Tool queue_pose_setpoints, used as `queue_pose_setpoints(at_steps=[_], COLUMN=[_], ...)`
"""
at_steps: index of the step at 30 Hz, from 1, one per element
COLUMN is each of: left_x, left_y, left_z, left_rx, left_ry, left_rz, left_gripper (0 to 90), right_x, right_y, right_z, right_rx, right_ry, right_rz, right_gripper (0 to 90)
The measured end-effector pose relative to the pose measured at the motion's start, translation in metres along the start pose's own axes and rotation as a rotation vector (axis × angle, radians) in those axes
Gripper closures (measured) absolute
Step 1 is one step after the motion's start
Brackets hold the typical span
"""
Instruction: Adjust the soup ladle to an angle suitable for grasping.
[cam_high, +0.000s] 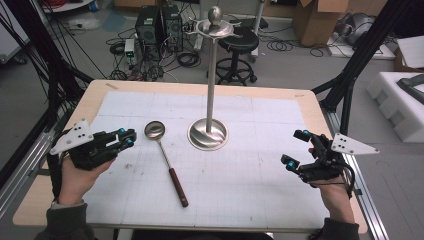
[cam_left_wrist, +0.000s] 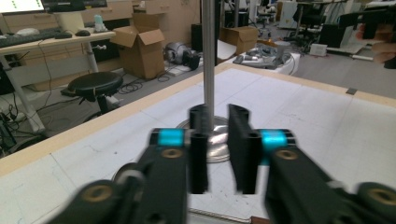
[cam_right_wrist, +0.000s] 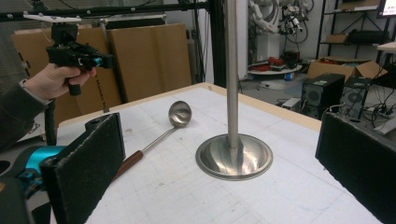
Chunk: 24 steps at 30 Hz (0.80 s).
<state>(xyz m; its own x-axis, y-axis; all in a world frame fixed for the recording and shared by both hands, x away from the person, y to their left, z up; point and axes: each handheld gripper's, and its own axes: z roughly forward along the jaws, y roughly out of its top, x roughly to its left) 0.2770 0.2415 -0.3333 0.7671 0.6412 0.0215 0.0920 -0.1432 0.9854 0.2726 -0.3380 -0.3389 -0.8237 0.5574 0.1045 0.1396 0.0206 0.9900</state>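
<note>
Ladle (cam_high: 163, 155), round steel bowl, wooden handle; left claw (cam_high: 127, 137) closed empty, right claw (cam_high: 296, 148) wide, empty.

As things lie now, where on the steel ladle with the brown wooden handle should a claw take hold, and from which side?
Grip the steel ladle with the brown wooden handle at the wooden end, probably from above, jaws across its width. It lies flat on the white mat, bowl away from the person, so the thicker wood nearest them gives the surest hold.
</note>
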Motion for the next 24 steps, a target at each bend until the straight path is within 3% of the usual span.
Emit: queue_pose_setpoints(at_steps=[2,14,17,18,24], left_x=[-0.001,0.001,0.006,0.009,0.016], left_y=[-0.001,-0.005,-0.009,-0.012,-0.023], left_z=[0.004,0.037,0.050,0.059,0.077], left_rx=[0.008,0.078,0.121,0.169,0.242], left_ry=[-0.001,-0.035,-0.047,-0.043,-0.048], left_rz=[0.005,-0.016,-0.036,-0.042,-0.059], left_gripper=[89.6,89.8,89.8,89.8,89.9], right_x=[0.000,0.001,0.000,-0.001,-0.001], right_y=[0.000,0.001,0.000,0.000,0.000], right_z=[0.000,-0.001,-0.001,-0.001,-0.002], right_rx=[0.000,-0.002,0.001,0.006,0.000], right_ry=[0.001,0.010,0.007,0.002,0.005], right_rz=[0.002,0.001,0.004,0.016,0.010], right_gripper=[0.3,0.3,0.3,0.3,0.3])
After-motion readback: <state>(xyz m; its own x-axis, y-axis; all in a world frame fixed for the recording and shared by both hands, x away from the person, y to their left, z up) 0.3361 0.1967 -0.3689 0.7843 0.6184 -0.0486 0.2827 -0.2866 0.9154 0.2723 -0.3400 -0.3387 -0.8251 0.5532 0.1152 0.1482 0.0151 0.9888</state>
